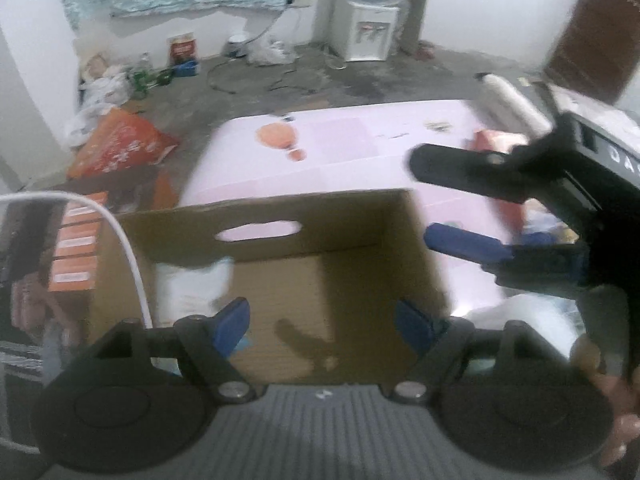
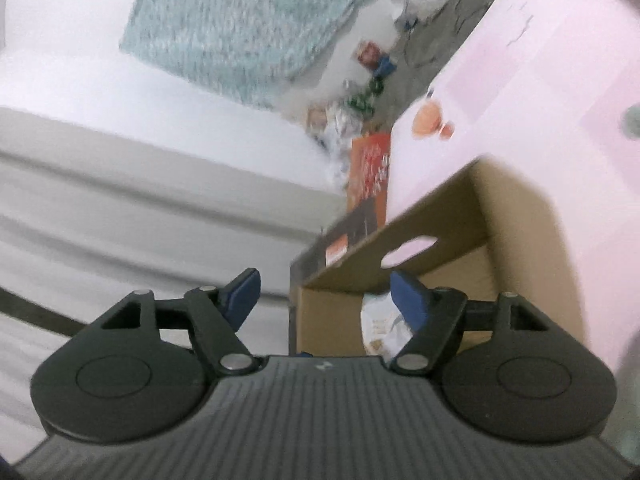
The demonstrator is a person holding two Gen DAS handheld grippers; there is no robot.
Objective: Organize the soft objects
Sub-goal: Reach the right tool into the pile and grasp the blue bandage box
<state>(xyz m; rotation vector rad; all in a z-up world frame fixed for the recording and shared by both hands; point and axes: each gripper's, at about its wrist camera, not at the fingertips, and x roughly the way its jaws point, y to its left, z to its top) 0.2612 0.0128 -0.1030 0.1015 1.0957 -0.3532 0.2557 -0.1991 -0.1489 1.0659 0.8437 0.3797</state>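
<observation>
- We see an open brown cardboard box [image 1: 280, 240] with an oval hand-hole cut in its far wall, standing on a pale pink table top [image 1: 360, 140] printed with an orange blob.
- Inside the box, against its left wall in the left wrist view, lies a soft white packet [image 1: 188, 284] with a crumpled, glossy surface; in the right wrist view the same packet [image 2: 380, 328] shows faint brown print.
- The packet's outline is blurred, so we cannot tell its long axis or which way it points; it looks slumped against the wall rather than flat.
- Our left gripper [image 1: 324, 324] hangs above the box's bare floor, its blue-padded jaws spread apart with nothing between them.
- Our right gripper [image 2: 324, 300] sits over the box's near edge, jaws likewise released and empty; from the left wrist view it [image 1: 424, 196] reaches in from the right, above the box's right wall.
- Beyond the table a white water dispenser [image 1: 368, 32] stands on the grey floor.
</observation>
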